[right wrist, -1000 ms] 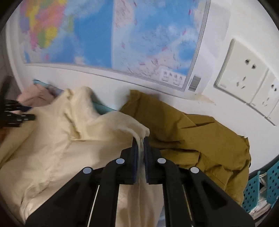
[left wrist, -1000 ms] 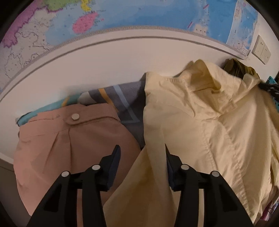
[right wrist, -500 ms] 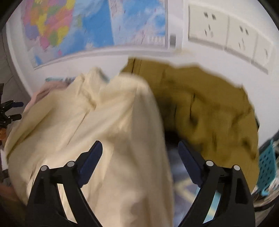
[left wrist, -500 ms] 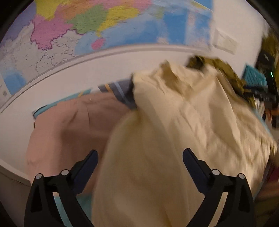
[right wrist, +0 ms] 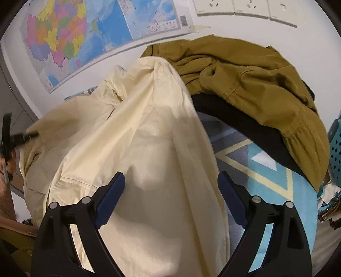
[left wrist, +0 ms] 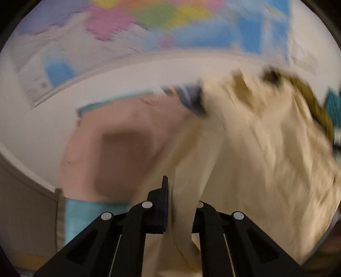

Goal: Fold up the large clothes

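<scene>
Cream shirt (right wrist: 149,149) lies bunched across the patterned blue mat (right wrist: 266,170), collar end toward the wall, draped under and ahead of the right gripper (right wrist: 170,187). Right jaws are spread wide, holding nothing, fabric below them. Left gripper (left wrist: 181,191) has its jaws pinched together on a fold of the cream shirt (left wrist: 255,149) at the shirt's left edge; that view is motion-blurred. Pink garment (left wrist: 119,153) sits just left of the shirt, touching it. Olive jacket (right wrist: 245,72) is heaped behind-right of the shirt, against the wall. Wall map (right wrist: 85,36) and sockets (right wrist: 245,8) above. Teal basket (right wrist: 335,144) at far right edge.
</scene>
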Tool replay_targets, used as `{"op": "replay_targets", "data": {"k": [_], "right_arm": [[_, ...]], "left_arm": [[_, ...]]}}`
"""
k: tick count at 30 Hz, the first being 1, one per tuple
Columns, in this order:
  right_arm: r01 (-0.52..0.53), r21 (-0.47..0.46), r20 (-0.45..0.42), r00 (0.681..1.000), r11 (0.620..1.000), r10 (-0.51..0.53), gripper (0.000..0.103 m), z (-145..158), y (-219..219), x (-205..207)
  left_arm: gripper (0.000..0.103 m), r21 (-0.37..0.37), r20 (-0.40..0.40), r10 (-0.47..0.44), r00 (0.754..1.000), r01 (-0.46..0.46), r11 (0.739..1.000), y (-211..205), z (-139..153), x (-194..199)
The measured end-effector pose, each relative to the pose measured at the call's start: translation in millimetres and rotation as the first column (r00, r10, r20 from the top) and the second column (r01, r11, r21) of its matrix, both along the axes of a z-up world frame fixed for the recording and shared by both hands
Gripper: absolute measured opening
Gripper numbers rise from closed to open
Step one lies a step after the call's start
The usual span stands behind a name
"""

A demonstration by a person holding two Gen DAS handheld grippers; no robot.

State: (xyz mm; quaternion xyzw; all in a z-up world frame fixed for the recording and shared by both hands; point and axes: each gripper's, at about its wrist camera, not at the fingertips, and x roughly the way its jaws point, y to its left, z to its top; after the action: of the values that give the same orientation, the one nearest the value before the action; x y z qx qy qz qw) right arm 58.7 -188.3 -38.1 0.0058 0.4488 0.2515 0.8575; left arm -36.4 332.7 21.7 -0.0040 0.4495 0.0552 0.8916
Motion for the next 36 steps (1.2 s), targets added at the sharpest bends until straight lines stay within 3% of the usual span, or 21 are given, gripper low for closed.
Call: {"op": "replay_targets", "data": {"k": [2,3,5,6,7,9,12,13,15,17,18,21,22,23,24,27,29,31,33,34,36], "right_arm": [[0.009,0.01,0.009,1.0,1.0,-0.009,0.087,4.2,-4.7,-0.4],[0.017,0.014,0.011,1.0,1.0,-0.017,0.087,5.0,-7.1,-0.5],[0.029,0.017,0.007,1.0,0.999,-0.029,0.087,4.1,-12.2,-0.9],[0.036,0.016,0.005,0.999,0.999,-0.036,0.087,2.8,-15.0,-1.9],[0.039,0.014,-0.001,0.999,0.999,-0.039,0.087,0.5,-18.2,-3.6],[0.05,0.014,-0.016,0.999,0.999,-0.05,0.088,-3.9,-27.2,-7.9],[0.074,0.027,-0.052,0.996,0.997,-0.073,0.093,-8.6,-43.7,-17.2],[0.069,0.042,-0.073,0.995,0.997,-0.066,0.095,-10.1,-50.9,-23.7],[0.052,0.084,-0.093,0.995,0.995,-0.044,0.096,-11.2,-61.2,-35.0],[0.039,0.103,-0.115,0.993,0.994,-0.027,0.097,-15.0,-72.9,-49.6],[0.032,0.095,-0.123,0.992,0.995,-0.02,0.097,-19.1,-77.9,-57.9],[0.005,0.084,-0.155,0.988,0.996,0.008,0.095,-29.3,-81.8,-71.8],[-0.01,0.09,-0.155,0.988,0.996,0.024,0.071,-31.2,-80.4,-74.4],[-0.02,0.102,-0.154,0.987,0.995,0.035,0.022,-30.7,-79.2,-74.1],[-0.016,0.103,-0.148,0.989,0.995,0.031,0.004,-27.2,-79.6,-71.6],[0.052,0.056,-0.014,0.999,0.997,-0.051,0.003,9.2,-91.8,-61.3],[0.146,0.077,0.073,0.986,0.986,-0.151,0.003,38.6,-117.6,-50.2],[0.246,0.025,0.124,0.961,0.969,-0.247,0.003,53.1,-140.1,-35.9],[0.275,0.081,0.051,0.959,0.958,-0.279,0.004,42.4,-152.7,-21.5],[0.291,0.041,0.004,0.957,0.956,-0.291,0.006,26.3,-151.7,-12.4],[0.324,-0.1,-0.034,0.944,0.941,-0.329,0.021,1.7,-143.3,-6.6]], "left_arm": [[0.007,-0.035,0.028,0.029,0.999,-0.028,0.999,17.3,20.4,10.7],[0.008,-0.014,0.033,0.058,0.998,-0.058,0.998,23.2,25.6,17.9],[0.027,0.084,-0.007,0.111,0.994,-0.11,0.99,30.0,17.3,33.9],[0.052,0.164,-0.031,0.162,0.986,-0.155,0.974,33.8,5.4,41.3],[0.061,0.225,-0.053,0.201,0.978,-0.185,0.957,36.4,-6.8,46.9],[0.06,0.335,-0.12,0.263,0.957,-0.21,0.918,40.7,-42.8,58.5],[0.063,0.356,-0.106,0.283,0.953,-0.23,0.906,37.3,-56.8,54.6],[0.066,0.343,-0.075,0.289,0.954,-0.248,0.906,37.3,-49.6,49.2],[0.067,0.245,0.025,0.257,0.966,-0.255,0.936,36.7,-22.5,29.9],[0.078,0.197,0.137,0.221,0.966,-0.246,0.949,33.2,7.3,9.5],[0.083,0.189,0.175,0.197,0.965,-0.229,0.955,29.4,17.8,2.6],[0.085,0.133,0.243,0.122,0.962,-0.158,0.978,6.8,42.1,-13.6],[0.085,0.115,0.247,0.102,0.964,-0.134,0.984,-0.5,45.5,-13.6],[0.085,0.097,0.246,0.074,0.966,-0.101,0.99,-9.4,47.0,-12.6],[0.085,0.096,0.246,0.06,0.967,-0.087,0.992,-18.4,47.1,-10.3],[0.085,0.119,0.224,0.015,0.974,-0.042,0.992,-47.1,39.5,-2.0],[0.085,0.113,0.199,-0.009,0.98,-0.013,0.994,-59.7,31.6,1.5],[0.085,0.094,0.181,-0.015,0.983,-0.002,0.996,-59.8,22.9,-3.2],[0.085,0.088,0.167,-0.012,0.986,-0.002,0.996,-61.6,12.3,-11.3],[0.085,0.081,0.155,-0.008,0.988,-0.005,0.997,-61.6,5.8,-15.2],[0.085,0.057,0.139,-0.008,0.99,0.0,0.998,-60.7,-5.7,-25.5]]}}
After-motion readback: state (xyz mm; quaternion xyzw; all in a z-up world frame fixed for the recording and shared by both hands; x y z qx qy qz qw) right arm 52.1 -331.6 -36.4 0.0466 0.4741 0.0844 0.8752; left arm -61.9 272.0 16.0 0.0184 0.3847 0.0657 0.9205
